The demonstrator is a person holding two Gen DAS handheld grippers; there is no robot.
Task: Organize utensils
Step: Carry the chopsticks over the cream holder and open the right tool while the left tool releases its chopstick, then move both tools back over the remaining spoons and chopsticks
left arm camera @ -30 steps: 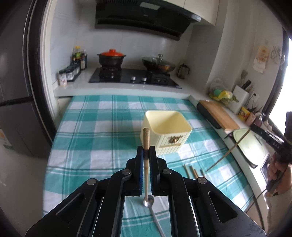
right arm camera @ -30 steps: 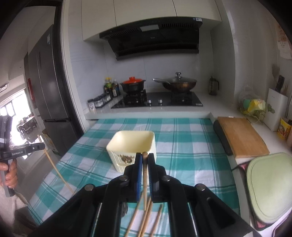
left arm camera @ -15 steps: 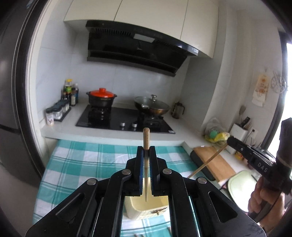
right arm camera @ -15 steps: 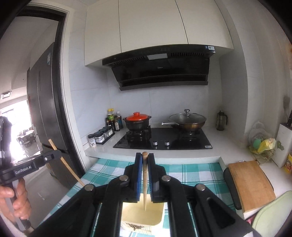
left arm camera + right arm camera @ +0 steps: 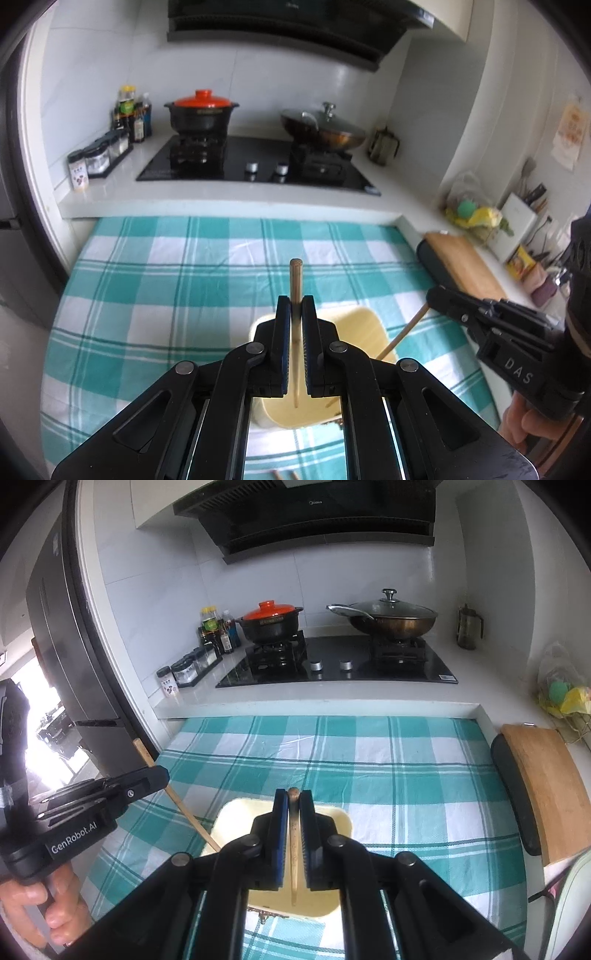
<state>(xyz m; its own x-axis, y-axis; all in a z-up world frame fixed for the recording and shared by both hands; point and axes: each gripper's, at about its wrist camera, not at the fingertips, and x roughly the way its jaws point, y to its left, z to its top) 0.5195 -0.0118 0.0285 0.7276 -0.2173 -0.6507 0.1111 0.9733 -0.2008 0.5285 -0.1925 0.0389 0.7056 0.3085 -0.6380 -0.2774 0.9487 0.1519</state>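
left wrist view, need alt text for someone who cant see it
The left gripper is shut on a chopstick above a cream tub on a teal checked tablecloth. At right, the right gripper angles another chopstick into the tub; a stove sits behind.

My right gripper [image 5: 293, 805] pinches a wooden chopstick [image 5: 294, 849] over the yellow box [image 5: 341, 821]. My left gripper [image 5: 155, 775] holds another stick [image 5: 184, 806], tilted, its low end at the box's left edge, above the checked cloth [image 5: 406, 775].
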